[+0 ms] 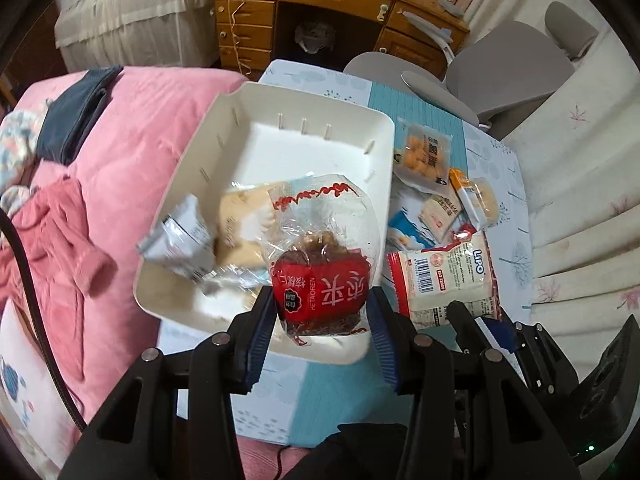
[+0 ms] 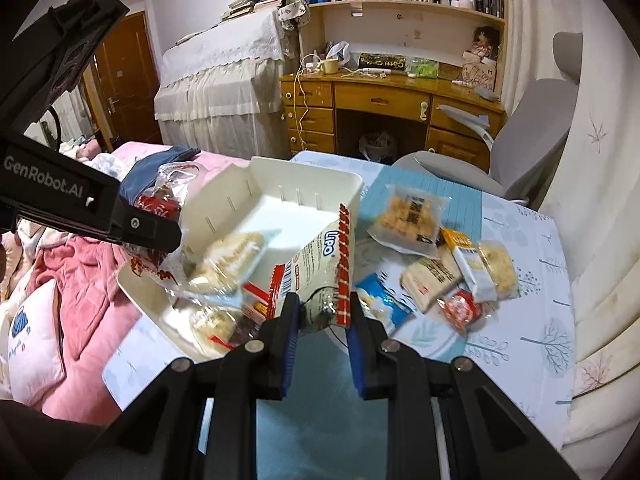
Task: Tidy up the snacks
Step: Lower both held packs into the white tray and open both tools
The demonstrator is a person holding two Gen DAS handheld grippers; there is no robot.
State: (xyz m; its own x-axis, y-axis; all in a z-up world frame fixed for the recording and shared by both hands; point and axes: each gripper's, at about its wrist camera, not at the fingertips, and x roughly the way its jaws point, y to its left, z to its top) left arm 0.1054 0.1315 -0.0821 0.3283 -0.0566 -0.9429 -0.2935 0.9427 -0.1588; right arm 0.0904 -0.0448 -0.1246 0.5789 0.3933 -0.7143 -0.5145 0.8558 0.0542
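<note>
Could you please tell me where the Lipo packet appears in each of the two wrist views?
Left wrist: Lipo packet at right of centre, beside the white bin.
Right wrist: Lipo packet at centre, between the right gripper fingers.
Shared landmark: the white bin.

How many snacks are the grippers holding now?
2. The left gripper holds a red bag over the bin; the right gripper holds a Lipo pack near it. None seem hidden.
</note>
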